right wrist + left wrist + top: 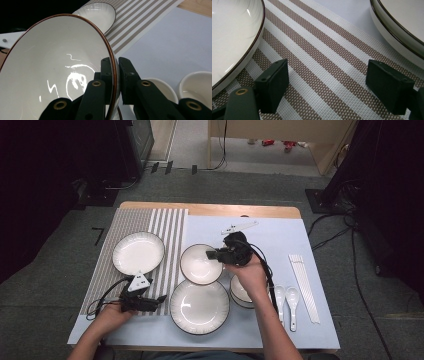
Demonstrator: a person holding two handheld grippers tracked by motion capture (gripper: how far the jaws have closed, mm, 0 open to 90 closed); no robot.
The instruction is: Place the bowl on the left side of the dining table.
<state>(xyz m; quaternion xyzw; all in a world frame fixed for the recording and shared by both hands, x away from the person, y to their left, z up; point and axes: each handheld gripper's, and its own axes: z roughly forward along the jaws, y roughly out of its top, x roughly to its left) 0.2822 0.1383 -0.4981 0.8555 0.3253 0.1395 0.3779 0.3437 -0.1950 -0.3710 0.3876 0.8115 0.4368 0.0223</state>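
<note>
Nearest, my right gripper (115,82) clamps the rim of the white dark-rimmed ceramic bowl (57,70), lifted mid-table. Glazed, rigid, brittle, slippery: grip the rim squarely. My left gripper (325,87) stands wide, empty.

A staged recording space, probably a lab or studio rather than a home — a small wooden table (210,210) stands alone on grey carpet (55,265), black cables (345,227) trail across the floor, and dark stands and equipment flank it. Tableware sits on a pale blue sheet (280,240) and striped mat (125,222).
</note>
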